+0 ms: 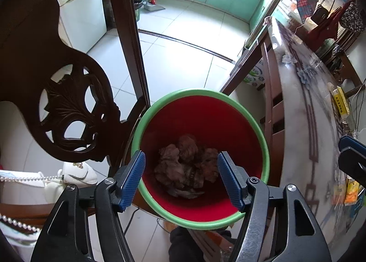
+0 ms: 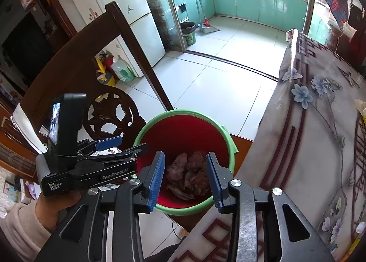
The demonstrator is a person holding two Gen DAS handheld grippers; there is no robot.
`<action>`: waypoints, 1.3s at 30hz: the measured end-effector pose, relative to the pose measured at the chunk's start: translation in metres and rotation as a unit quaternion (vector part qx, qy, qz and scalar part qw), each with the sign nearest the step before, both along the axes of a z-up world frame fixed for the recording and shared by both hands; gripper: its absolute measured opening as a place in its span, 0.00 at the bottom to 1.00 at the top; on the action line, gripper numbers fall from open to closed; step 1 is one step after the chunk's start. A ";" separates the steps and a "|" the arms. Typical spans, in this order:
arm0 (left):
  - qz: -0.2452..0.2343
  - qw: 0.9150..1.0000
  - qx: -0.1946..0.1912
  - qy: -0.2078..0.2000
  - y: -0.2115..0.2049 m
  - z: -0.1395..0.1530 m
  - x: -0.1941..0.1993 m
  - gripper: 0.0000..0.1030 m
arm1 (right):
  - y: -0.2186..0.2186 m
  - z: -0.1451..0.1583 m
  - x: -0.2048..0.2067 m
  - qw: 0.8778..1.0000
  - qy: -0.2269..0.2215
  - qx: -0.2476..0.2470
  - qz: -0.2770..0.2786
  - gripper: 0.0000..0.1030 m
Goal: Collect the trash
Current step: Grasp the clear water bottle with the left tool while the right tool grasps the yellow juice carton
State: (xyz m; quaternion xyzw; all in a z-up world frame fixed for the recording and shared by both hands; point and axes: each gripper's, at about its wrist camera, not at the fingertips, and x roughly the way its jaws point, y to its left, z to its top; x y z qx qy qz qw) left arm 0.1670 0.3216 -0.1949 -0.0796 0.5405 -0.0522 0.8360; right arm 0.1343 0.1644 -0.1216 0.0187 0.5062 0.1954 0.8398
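A red bin with a green rim (image 1: 251, 122) stands on the floor between a chair and the table; it also shows in the right wrist view (image 2: 230, 145). Several crumpled paper wads (image 1: 185, 166) lie at its bottom, also seen in the right wrist view (image 2: 189, 175). My left gripper (image 1: 181, 178) is open and empty above the bin mouth. My right gripper (image 2: 185, 178) is open and empty above the bin too. The left gripper (image 2: 114, 147) shows in the right wrist view, left of the bin. The right gripper's fingertips (image 1: 350, 147) show at the left wrist view's right edge.
A dark carved wooden chair (image 1: 75, 106) stands left of the bin, with a white bag (image 1: 75, 175) on its seat. A table with a floral cloth (image 2: 308, 136) is at the right, holding small packets (image 1: 340, 102). Tiled floor (image 1: 178, 56) runs to the kitchen beyond.
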 end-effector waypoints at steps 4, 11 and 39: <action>-0.009 1.000 0.002 -0.028 -0.011 0.020 -0.010 0.63 | -0.031 0.008 -0.009 1.000 -0.012 -0.005 -0.027 0.38; -0.038 0.997 0.010 -0.065 -0.045 0.045 -0.022 0.64 | -0.137 0.017 -0.033 0.990 -0.022 -0.037 -0.133 0.39; -0.281 0.954 -0.063 -0.083 -0.425 0.087 -0.058 0.68 | -0.473 -0.046 -0.174 0.921 0.083 -0.048 -0.378 0.34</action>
